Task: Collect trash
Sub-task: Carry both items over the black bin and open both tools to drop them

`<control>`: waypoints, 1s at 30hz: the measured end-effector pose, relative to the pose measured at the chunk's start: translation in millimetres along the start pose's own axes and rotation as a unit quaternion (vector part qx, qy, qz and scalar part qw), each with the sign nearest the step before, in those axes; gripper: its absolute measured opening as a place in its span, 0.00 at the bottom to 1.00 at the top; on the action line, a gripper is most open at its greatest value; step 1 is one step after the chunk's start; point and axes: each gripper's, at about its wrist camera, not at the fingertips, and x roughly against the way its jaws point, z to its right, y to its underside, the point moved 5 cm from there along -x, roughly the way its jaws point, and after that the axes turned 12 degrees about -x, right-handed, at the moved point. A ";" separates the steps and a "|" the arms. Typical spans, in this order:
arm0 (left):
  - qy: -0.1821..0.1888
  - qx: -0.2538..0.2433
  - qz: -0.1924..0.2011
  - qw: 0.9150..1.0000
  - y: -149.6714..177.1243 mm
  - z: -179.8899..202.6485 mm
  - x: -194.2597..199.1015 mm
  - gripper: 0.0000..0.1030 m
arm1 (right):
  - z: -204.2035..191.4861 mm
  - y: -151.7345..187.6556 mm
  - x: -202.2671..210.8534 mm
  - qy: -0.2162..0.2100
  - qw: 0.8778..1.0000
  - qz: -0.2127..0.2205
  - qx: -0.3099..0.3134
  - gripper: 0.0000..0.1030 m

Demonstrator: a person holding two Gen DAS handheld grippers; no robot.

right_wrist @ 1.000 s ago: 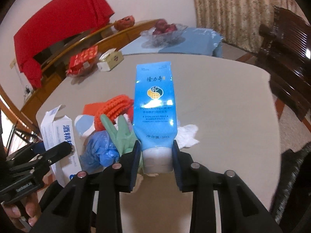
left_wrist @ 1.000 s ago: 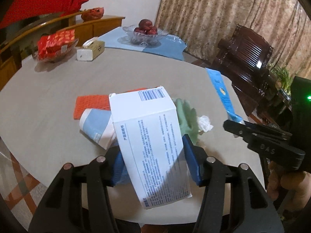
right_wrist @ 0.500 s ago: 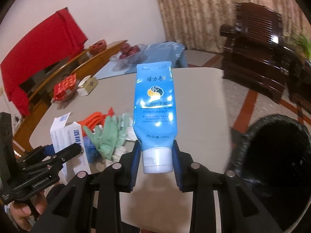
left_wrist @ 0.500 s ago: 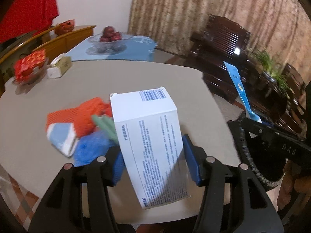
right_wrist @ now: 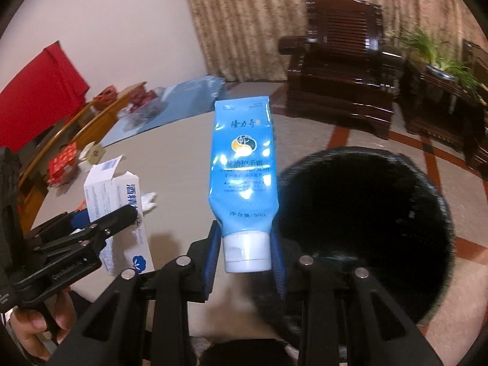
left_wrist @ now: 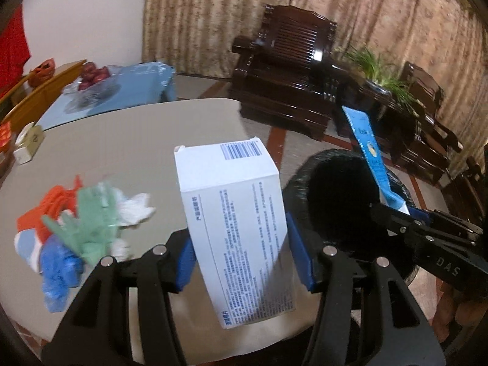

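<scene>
Left gripper (left_wrist: pixel 241 259) clamped on a white box (left_wrist: pixel 236 222), right gripper (right_wrist: pixel 245 254) clamped on a blue tube (right_wrist: pixel 242 164), both beside the black bin (right_wrist: pixel 363 228), tube seemingly over its rim, gloves (left_wrist: pixel 91 222) left on the table (left_wrist: pixel 146 140) beyond the bin.

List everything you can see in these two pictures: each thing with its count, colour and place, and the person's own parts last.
white cardboard box: one, white, held in left gripper.
blue plastic hand-cream tube: one, blue with white cap, held in right gripper.
round black trash bin: one, black, on floor beside table.
pile of gloves and scraps: one heap, green, orange, blue, white, on table.
round grey table: one, grey.
glass fruit bowl: one, red fruit, on a blue cloth.
dark wooden armchair: one, by curtain.
potted green plant: one.
left gripper: black, blue fingers.
right gripper: black, blue fingers.
</scene>
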 end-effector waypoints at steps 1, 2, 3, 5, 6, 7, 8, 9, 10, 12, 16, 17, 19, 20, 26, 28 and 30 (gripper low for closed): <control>0.003 -0.001 -0.003 1.000 -2.2 8.0 -5.4 0.51 | 8.6 -0.9 2.0 0.005 1.000 0.002 -0.001 0.30; 0.003 0.001 -0.007 1.000 -4.1 15.7 -11.6 0.51 | 19.2 -3.0 3.1 0.013 1.000 0.004 -0.002 0.30; 0.004 0.004 -0.011 1.000 -4.8 19.6 -16.9 0.51 | 25.8 -4.0 2.5 0.018 1.000 0.004 -0.002 0.30; 0.009 0.011 -0.018 1.000 -6.7 32.6 -25.7 0.51 | 43.9 -5.3 -0.6 0.027 1.000 -0.002 -0.005 0.30; 0.013 0.013 -0.023 1.000 -8.6 41.0 -31.2 0.51 | 57.5 -5.5 -4.1 0.033 0.999 -0.007 -0.007 0.30; 0.019 0.013 -0.028 0.999 -10.9 51.5 -37.0 0.51 | 68.3 -5.3 -8.1 0.042 0.999 -0.012 -0.007 0.30; 0.026 0.013 -0.034 0.999 -13.4 63.7 -44.4 0.51 | 75.4 -6.0 -11.7 0.048 0.999 -0.015 -0.006 0.30; 0.030 0.014 -0.038 0.999 -14.6 71.4 -48.6 0.51 | 88.0 -5.4 -16.5 0.057 0.998 -0.019 -0.005 0.30; 0.036 0.014 -0.044 0.998 -15.5 79.2 -55.0 0.51 | 99.8 -5.0 -19.6 0.063 0.998 -0.021 -0.003 0.30; 0.044 0.014 -0.059 0.997 -14.7 99.2 -70.9 0.51 | 121.0 -5.4 -28.7 0.072 0.997 -0.025 0.002 0.30; 0.060 0.017 -0.090 0.994 -8.9 133.1 -105.9 0.50 | 165.8 -4.0 -59.8 0.091 0.994 -0.064 0.003 0.30; 0.062 0.016 -0.095 0.993 -8.4 139.0 -113.9 0.50 | 173.3 -2.5 -66.7 0.096 0.993 -0.073 0.002 0.30; 0.063 0.009 -0.110 0.992 -6.4 153.0 -135.4 0.50 | 193.5 3.6 -88.4 0.114 0.988 -0.102 -0.001 0.30; 0.063 0.007 -0.116 0.991 -5.1 156.5 -141.9 0.50 | 199.0 5.5 -94.0 0.118 0.987 -0.109 -0.004 0.30; 0.069 -0.004 -0.171 0.983 7.5 174.4 -185.6 0.51 | 220.9 9.7 -109.5 0.139 0.979 -0.146 -0.034 0.37; 0.065 -0.003 -0.177 0.982 9.0 172.5 -188.4 0.52 | 221.2 8.9 -106.0 0.139 0.979 -0.142 -0.037 0.40; 0.062 -0.008 -0.173 0.983 8.9 171.2 -184.9 0.58 | 222.3 8.1 -101.7 0.142 0.980 -0.137 -0.037 0.40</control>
